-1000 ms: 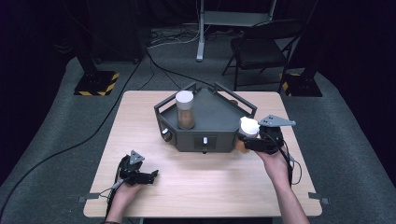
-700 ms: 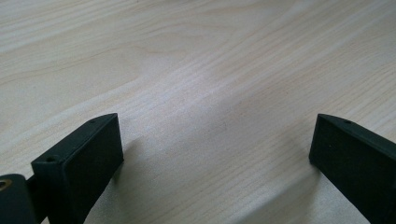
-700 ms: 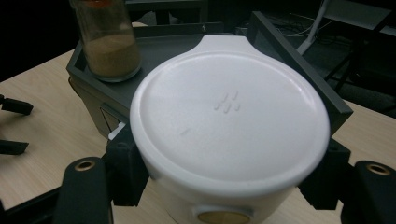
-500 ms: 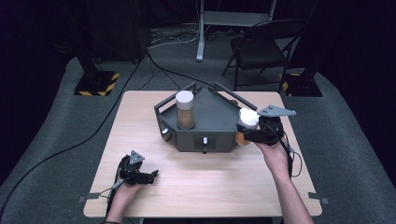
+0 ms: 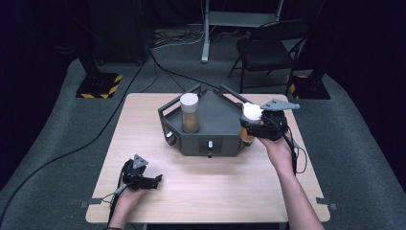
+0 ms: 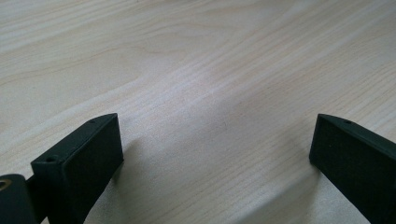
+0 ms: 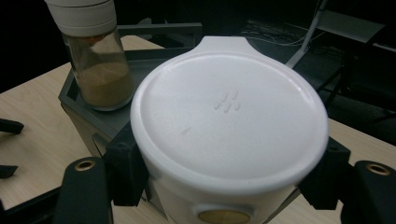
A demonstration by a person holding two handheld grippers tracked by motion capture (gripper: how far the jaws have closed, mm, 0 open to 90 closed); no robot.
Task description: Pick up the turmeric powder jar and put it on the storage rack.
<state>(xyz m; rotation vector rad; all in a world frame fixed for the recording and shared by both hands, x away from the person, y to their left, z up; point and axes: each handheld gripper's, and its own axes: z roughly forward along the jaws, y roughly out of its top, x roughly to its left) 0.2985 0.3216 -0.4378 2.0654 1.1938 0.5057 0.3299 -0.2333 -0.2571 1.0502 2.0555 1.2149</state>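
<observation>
A dark grey tray [image 5: 218,117] with a raised rim stands mid-table. On its left part stands a glass jar [image 5: 190,114] with a white lid and brown powder, which the right gripper view has at top left [image 7: 95,70]. My right gripper [image 5: 250,127] is shut on a second white-lidded jar [image 5: 251,113] and holds it in the air at the tray's right edge. From that gripper's camera the lid [image 7: 229,116] sits between both jaws. My left gripper [image 5: 153,181] rests open on the wooden table [image 5: 143,120] near the front left, with bare wood between its jaws [image 6: 215,154].
Behind the table are a folding chair [image 5: 273,50], a metal stand pole [image 5: 207,28] and a floor base with yellow-black stripes [image 5: 98,85]. Cables run across the grey floor to the left. The tray's rim [image 7: 159,29] stands above its floor.
My right gripper has lifted the jar and carried it away from me, up to the tray's right edge. The left gripper has kept still.
</observation>
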